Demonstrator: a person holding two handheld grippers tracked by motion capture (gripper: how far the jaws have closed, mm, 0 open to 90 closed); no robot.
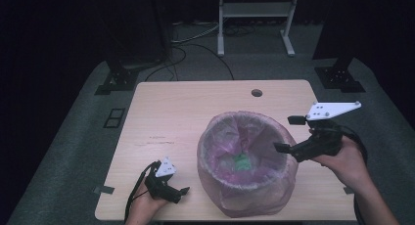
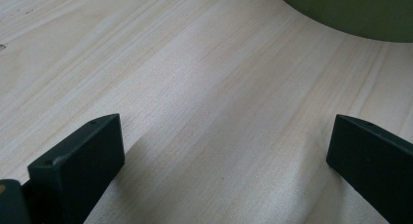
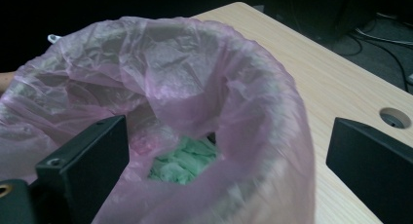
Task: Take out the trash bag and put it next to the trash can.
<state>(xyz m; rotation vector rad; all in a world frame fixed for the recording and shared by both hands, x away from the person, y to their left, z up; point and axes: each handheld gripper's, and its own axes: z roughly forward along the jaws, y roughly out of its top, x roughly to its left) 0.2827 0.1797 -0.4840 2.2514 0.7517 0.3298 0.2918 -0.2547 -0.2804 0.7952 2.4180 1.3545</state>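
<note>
Crinkled pink plastic liner drapes round bin.

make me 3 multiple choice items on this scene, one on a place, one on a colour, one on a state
1. Where does the bin stand on the table?
A. far left corner
B. near side, right of the middle
C. over the round hole

2. What colour is the bag lining the bin?
A. pink
B. black
C. blue

3. How do the jaws of the right gripper stand?
A. shut on the bag
B. shut on nothing
C. open

Answers:
1 B: in the high view the bin sits toward the near edge, right of centre, well short of the hole.
2 A: the thin film over the rim is pink in the high view and in the right gripper view.
3 C: the right gripper view shows its two jaws wide apart, with the bag's rim between them but not pinched.
</note>
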